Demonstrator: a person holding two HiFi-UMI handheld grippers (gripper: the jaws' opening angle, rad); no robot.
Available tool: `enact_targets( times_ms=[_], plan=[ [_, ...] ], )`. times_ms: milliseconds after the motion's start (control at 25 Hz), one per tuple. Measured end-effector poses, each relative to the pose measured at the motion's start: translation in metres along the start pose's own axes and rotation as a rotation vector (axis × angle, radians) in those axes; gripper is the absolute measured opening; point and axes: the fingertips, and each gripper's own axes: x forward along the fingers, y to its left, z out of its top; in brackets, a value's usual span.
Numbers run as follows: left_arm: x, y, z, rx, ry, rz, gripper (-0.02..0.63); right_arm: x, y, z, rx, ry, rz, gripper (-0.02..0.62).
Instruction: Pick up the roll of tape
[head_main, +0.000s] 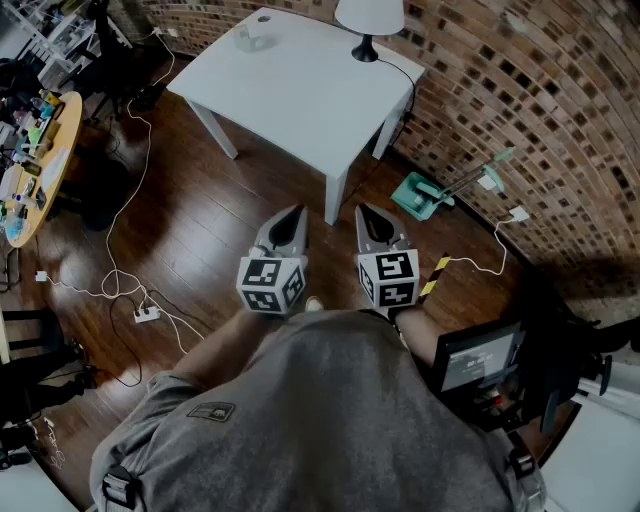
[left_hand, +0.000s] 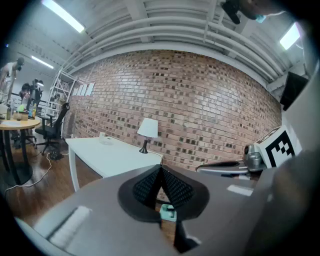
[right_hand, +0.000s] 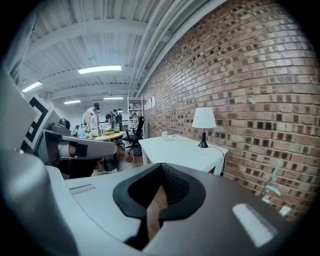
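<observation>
The left gripper and right gripper hung side by side over the wooden floor — both closed, empty. The roll of tape lay well apart, on the far corner of the white worktop.

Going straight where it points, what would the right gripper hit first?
The right gripper would probably meet the white rectangular table, else the dark wooden floor before it; depth unclear.
</observation>
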Motion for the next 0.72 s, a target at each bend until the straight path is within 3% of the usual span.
enact_targets(
  times_ms=[360, 560, 720],
  plan=[
    [0.004, 0.040, 0.015, -0.005, -0.012, 0.022, 0.002, 0.034, 0.020, 0.012, -0.022, 0.006, 0.010, 0.011],
    [-0.001, 0.067, 0.031, -0.020, -0.054, 0.113, 0.002, 0.060, 0.042, 0.025, -0.069, -0.003, 0.108, 0.011],
    [-0.024, 0.098, 0.040, -0.028, -0.087, 0.250, 0.002, 0.084, 0.074, 0.039, -0.105, -0.016, 0.235, 0.011]
  ],
)
